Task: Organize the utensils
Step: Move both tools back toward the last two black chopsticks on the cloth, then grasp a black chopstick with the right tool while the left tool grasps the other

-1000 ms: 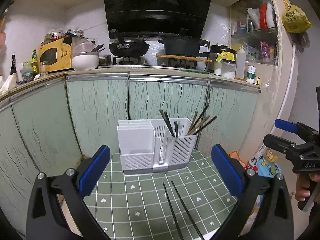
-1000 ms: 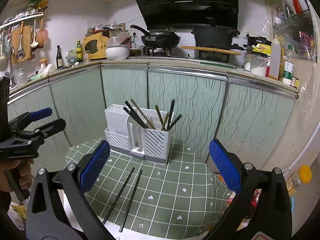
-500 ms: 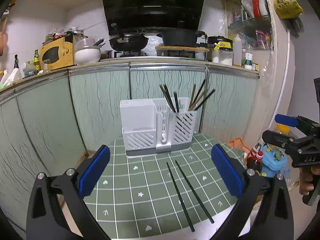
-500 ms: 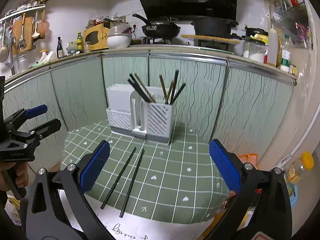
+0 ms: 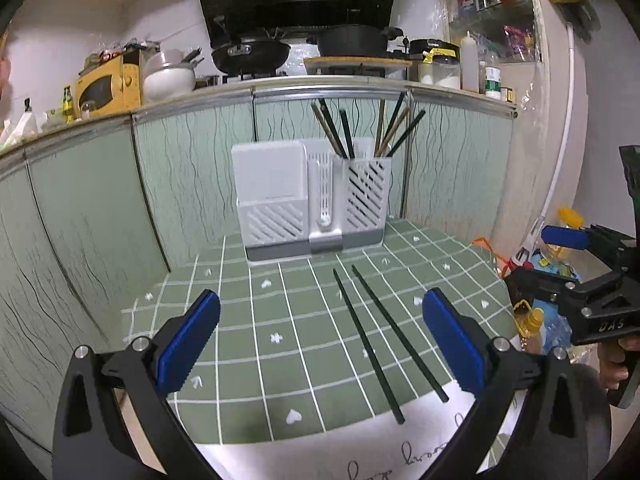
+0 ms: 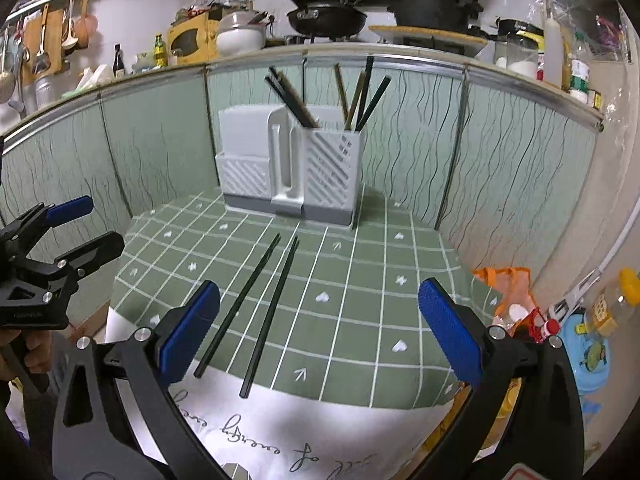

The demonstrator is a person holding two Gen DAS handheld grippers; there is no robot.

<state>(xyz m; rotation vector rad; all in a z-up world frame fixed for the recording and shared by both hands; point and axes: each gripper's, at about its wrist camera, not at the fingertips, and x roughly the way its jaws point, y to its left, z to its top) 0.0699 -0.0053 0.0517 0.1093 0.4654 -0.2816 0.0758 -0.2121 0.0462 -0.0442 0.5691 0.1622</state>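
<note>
1. I'm hovering both tools over the near edge of the green grid tablecloth (image 5: 288, 320), nothing picked yet; I'd call this the approach step before the grab

2. Left gripper (image 5: 320, 340) is sitting wide open with nothing in it, blue pads (image 5: 188, 340) well apart over bare cloth

3. Right gripper (image 6: 320, 332) is also spread wide and carrying nothing; in the left wrist view it's hanging off to the right of the table

4. Two black chopsticks (image 5: 384, 332) are lying loose on the cloth, side by side, almost parallel, near ends reaching the white cloth border (image 6: 320, 432); in the right wrist view they're lying (image 6: 260, 300) just inside that tool's left pad

5. White utensil holder (image 5: 312, 196) is standing upright at the far side of the table against the green cabinet fronts (image 5: 100, 200), with several chopsticks (image 5: 360, 128) already standing tilted in its right slotted compartment; the left compartment is looking empty from here

6. Next move, I'm guessing: dropping one tool onto the loose pair, lining the fingers across the sticks, closing, then lifting towards that right compartment; thin sticks flat on cloth are needing a low, square pinch or they'll roll away
</note>
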